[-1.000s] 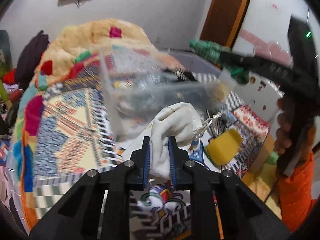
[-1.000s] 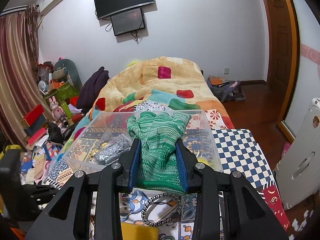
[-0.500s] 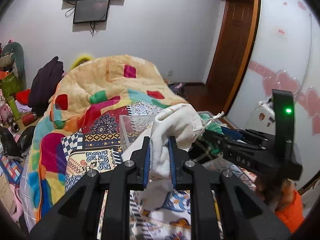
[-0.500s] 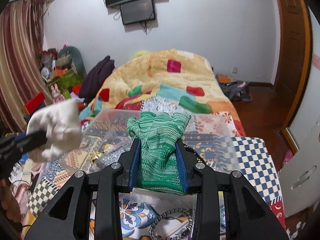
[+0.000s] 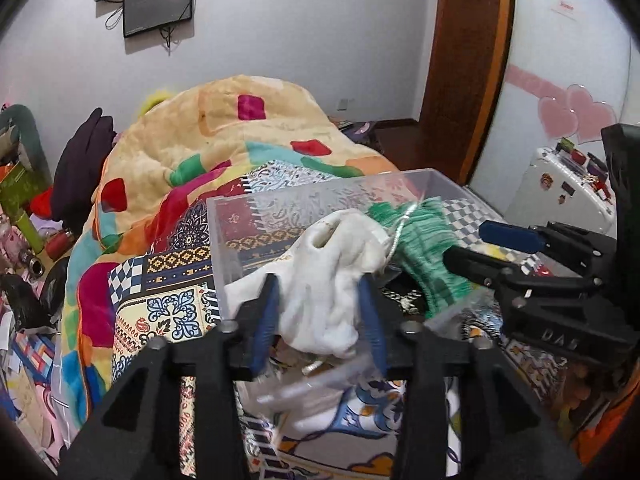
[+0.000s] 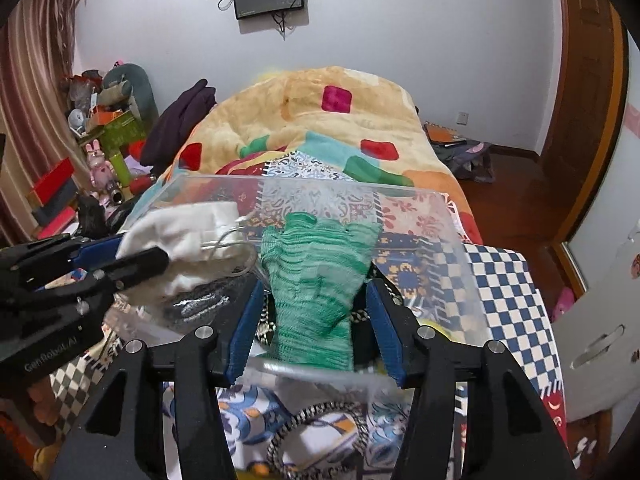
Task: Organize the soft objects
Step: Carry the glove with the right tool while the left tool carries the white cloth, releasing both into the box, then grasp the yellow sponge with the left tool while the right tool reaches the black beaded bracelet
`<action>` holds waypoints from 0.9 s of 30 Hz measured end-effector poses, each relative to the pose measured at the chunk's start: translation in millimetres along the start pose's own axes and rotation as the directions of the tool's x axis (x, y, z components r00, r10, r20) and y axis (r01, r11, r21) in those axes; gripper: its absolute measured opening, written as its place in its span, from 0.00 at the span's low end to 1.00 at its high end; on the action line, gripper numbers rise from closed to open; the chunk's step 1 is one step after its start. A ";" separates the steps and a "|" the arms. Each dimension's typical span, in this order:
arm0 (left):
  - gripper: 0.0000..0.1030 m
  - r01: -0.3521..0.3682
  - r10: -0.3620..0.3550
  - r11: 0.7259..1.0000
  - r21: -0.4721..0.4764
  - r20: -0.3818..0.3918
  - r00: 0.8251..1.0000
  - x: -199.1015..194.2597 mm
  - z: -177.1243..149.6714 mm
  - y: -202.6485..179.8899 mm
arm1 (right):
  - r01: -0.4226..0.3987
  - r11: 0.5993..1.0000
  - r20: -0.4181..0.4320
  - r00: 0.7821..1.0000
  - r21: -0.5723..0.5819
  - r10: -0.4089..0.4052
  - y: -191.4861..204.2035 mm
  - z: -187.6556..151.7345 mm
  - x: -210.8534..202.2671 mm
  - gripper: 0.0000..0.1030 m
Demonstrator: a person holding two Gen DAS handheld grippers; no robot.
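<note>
Both grippers hung over a clear rectangular plastic bin (image 6: 404, 200) on the patterned patchwork bedspread (image 5: 168, 308).

The left gripper (image 5: 320, 316) had its fingers spread wide, the white drawstring cloth pouch (image 5: 336, 276) slumped between them, apparently no longer pinched. The right gripper (image 6: 316, 320) was likewise wide open around the green knitted glove (image 6: 316, 280), which sagged into the bin above a dark glittery item (image 6: 204, 300). A beaded ring (image 6: 316, 436) lay on the bedspread; a yellow fleece blanket (image 6: 320, 120) was heaped behind.

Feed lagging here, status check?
Left gripper and right gripper open. White cloth, green knit cloth dropping over clear bin. Nothing blocking.
</note>
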State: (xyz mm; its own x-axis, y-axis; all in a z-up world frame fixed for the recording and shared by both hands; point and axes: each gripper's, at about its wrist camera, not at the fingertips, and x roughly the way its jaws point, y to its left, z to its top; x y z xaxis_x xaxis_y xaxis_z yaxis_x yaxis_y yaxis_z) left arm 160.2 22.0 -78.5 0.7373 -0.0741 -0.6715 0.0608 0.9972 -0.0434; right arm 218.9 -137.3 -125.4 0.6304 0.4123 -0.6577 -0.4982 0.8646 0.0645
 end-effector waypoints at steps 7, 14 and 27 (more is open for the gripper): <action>0.74 0.037 -0.038 0.999 0.015 0.075 0.996 -40.3 -4.7 -12.0 | 0.037 0.999 0.079 0.996 0.010 -0.038 -14.5 -10.9 -43.3 0.72; 0.84 0.096 -0.097 0.994 0.045 0.024 0.995 -50.1 -32.4 -34.2 | 0.050 0.999 0.002 0.999 -0.003 -0.050 -22.9 -42.9 -43.2 0.72; 0.84 0.223 -0.210 0.973 0.062 -0.169 0.963 -7.6 -71.6 -85.8 | 0.044 0.995 -0.089 0.995 0.087 -0.036 -49.6 -70.6 -22.7 0.67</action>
State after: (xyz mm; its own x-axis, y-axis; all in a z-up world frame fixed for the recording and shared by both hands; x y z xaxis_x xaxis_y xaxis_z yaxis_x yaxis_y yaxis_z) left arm 101.2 -62.4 -122.6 0.5837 -0.2789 -0.7625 0.2646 0.9532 -0.1461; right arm 187.3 -209.8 -166.7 0.5926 0.3540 -0.7235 -0.4165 0.9035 0.1010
